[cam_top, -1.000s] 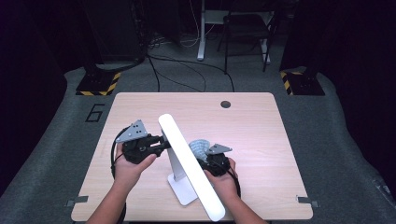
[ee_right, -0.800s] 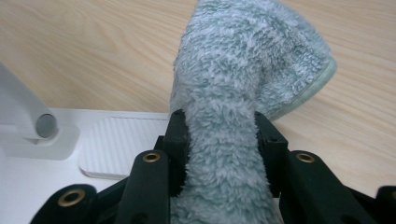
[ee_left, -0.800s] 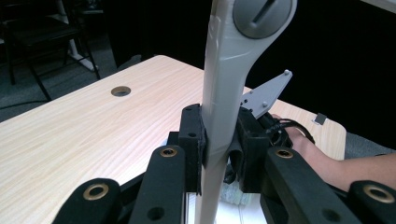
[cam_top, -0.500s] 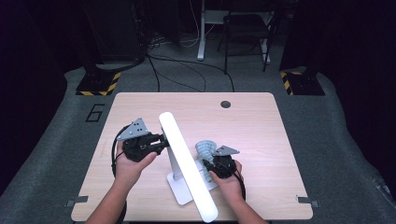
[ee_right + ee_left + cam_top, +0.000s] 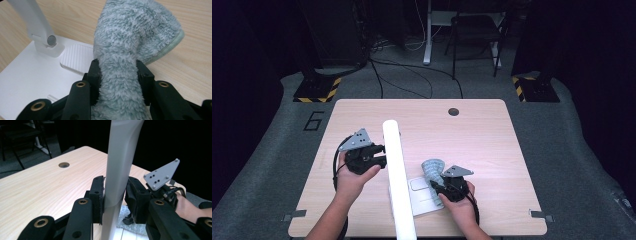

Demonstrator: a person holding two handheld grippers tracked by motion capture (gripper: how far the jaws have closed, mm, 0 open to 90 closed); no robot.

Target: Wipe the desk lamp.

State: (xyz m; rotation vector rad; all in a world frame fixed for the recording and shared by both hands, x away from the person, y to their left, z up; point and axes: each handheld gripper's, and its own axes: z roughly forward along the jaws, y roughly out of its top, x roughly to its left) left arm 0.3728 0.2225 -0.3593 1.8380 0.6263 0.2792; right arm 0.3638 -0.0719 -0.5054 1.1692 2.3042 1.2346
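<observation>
1. Lamp (image 5: 397,170): a white desk lamp with a long bar head. I judge the work in hand to be wiping it down: one gripper steadies the bar while the other brings a cloth to the lamp base (image 5: 424,197). The bar rises from the base and runs over its left edge.
2. Cloth (image 5: 432,167): fluffy and grey-green, bunched upright. It stands at the right edge of the base, its free end drooping away from it.
3. Left gripper (image 5: 382,156): left of the base, at the bar. Its jaws have just been opening with the bar between them. In the left gripper view one pad lies on the bar and the other looks just clear, so I read the grip as slackened.
4. Right gripper (image 5: 438,189): at the right edge of the base, clamped on the cloth, which bulges between its pads (image 5: 96,75).
5. Next move, in my judgement: re-seat the left grip to hold the bar, then lower the cloth flat onto the base's ribbed pad (image 5: 76,58) and sweep. The loose end could snag on the bar's hinge (image 5: 51,40).
6. Room: dark, with grey carpet. Beyond the base stand a chair (image 5: 477,35), trailing cables (image 5: 412,75) and striped stand feet (image 5: 317,92).
7. Table (image 5: 492,150): pale wood grain and level, with a cable hole (image 5: 453,111) well beyond the base.
</observation>
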